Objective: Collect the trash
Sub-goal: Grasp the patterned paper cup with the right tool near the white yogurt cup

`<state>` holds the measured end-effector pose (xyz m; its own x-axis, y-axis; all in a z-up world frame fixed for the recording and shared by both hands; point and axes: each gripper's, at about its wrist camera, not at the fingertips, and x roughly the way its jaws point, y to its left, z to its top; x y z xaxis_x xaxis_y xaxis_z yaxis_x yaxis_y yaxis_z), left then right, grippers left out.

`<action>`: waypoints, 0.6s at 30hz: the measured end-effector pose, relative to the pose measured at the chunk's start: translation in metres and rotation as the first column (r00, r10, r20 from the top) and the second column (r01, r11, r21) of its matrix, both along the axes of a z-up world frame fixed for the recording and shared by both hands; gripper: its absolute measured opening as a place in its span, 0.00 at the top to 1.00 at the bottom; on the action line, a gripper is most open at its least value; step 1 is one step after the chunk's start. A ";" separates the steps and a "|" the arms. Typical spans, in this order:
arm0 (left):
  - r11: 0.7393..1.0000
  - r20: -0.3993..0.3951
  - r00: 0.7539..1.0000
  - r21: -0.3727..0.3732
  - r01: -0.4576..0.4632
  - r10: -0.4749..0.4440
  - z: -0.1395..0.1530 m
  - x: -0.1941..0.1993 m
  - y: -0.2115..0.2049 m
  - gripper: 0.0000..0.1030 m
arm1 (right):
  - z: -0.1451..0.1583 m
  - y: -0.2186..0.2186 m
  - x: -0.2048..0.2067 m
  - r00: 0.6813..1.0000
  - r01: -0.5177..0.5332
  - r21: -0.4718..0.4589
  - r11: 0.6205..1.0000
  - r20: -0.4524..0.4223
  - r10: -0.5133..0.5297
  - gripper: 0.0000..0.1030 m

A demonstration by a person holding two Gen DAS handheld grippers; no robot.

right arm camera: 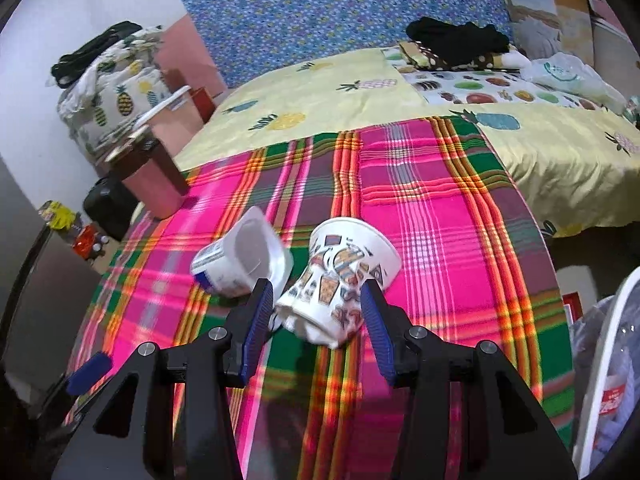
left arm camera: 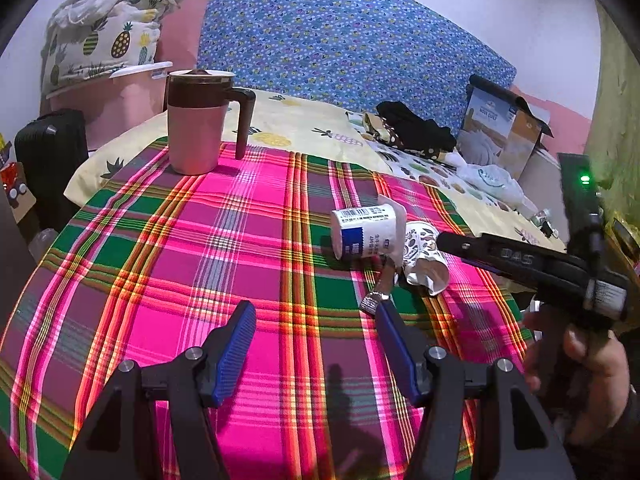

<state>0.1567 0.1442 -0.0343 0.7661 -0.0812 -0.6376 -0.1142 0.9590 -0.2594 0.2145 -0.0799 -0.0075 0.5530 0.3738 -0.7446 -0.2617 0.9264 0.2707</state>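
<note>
A patterned paper cup [right arm camera: 340, 276], crumpled at its base, lies on its side on the pink plaid cloth [right arm camera: 440, 208]. My right gripper [right arm camera: 316, 294] straddles it with jaws open; the right pad is at the cup's wall and a small gap shows at the left pad. A white yogurt tub [right arm camera: 236, 260] lies tipped just left of the cup. In the left wrist view the tub [left arm camera: 366, 232] and the cup [left arm camera: 424, 258] lie ahead and to the right. My left gripper [left arm camera: 312, 316] hovers open and empty over the cloth. A small silver wrapper [left arm camera: 374, 300] lies by its right finger.
A pink jug with a brown lid and handle [left arm camera: 196, 120] stands at the cloth's far left. A white-rimmed bin holding a bag [right arm camera: 600, 360] stands at the right edge. Beyond the cloth lies a yellow pineapple sheet [right arm camera: 320, 92] with black clothes [right arm camera: 456, 34] and a cardboard box [left arm camera: 504, 132].
</note>
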 end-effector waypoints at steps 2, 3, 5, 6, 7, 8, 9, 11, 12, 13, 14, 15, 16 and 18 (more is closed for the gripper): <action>1.000 -0.001 1.000 -0.004 0.003 -0.003 -0.001 0.003 0.001 0.40 | -0.004 0.003 0.003 1.000 0.007 -0.005 1.000 -0.019 -0.007 0.47; 1.000 -0.002 1.000 -0.005 0.004 -0.004 -0.002 0.005 0.001 0.40 | -0.007 0.004 0.004 1.000 0.008 -0.010 1.000 -0.029 -0.009 0.41; 1.000 -0.005 1.000 -0.007 0.008 -0.008 -0.003 0.008 0.000 0.40 | -0.010 0.006 0.003 0.999 0.004 -0.029 1.000 -0.040 -0.006 0.40; 1.000 -0.007 1.000 -0.008 0.011 -0.011 -0.004 0.010 0.000 0.40 | -0.013 0.006 0.003 0.999 0.002 -0.033 0.999 -0.051 -0.004 0.40; 1.000 -0.009 1.000 -0.009 0.013 -0.013 -0.005 0.012 -0.001 0.40 | -0.014 0.004 0.004 0.998 0.007 -0.033 0.999 -0.059 -0.009 0.40; 1.000 -0.011 1.000 -0.009 0.015 -0.016 -0.006 0.012 -0.003 0.40 | -0.014 0.001 0.004 0.998 0.015 -0.030 0.999 -0.064 -0.017 0.40; 1.000 -0.012 1.000 -0.008 0.018 -0.018 -0.006 0.013 -0.004 0.40 | -0.015 -0.003 0.005 0.997 0.020 -0.026 0.999 -0.072 -0.022 0.40; 1.000 -0.016 1.000 -0.008 0.023 -0.023 -0.008 0.015 -0.007 0.40 | -0.015 -0.007 0.007 0.996 0.012 -0.001 1.000 -0.087 -0.012 0.40; 1.000 -0.018 1.000 -0.007 0.026 -0.026 -0.008 0.016 -0.008 0.40 | -0.014 -0.010 0.006 0.996 0.007 0.014 1.000 -0.088 -0.006 0.45; 1.000 -0.020 0.999 -0.005 0.028 -0.028 -0.009 0.017 -0.009 0.40 | -0.013 -0.013 0.004 0.996 0.002 0.034 0.999 -0.086 0.001 0.49; 1.000 -0.022 0.999 -0.005 0.030 -0.030 -0.009 0.019 -0.010 0.40 | -0.013 -0.016 0.004 0.996 0.002 0.050 0.999 -0.085 0.002 0.50; 0.999 -0.024 0.999 -0.004 0.033 -0.033 -0.009 0.021 -0.011 0.40 | -0.012 -0.020 0.002 0.996 -0.003 0.080 0.997 -0.084 0.010 0.52; 0.999 -0.025 0.999 -0.003 0.035 -0.035 -0.009 0.022 -0.013 0.40 | -0.010 -0.025 0.000 0.997 -0.006 0.109 0.994 -0.080 0.015 0.56; 0.999 -0.029 0.999 0.004 0.042 -0.042 -0.009 0.024 -0.017 0.40 | -0.006 -0.032 -0.004 0.997 -0.007 0.137 0.990 -0.069 0.016 0.56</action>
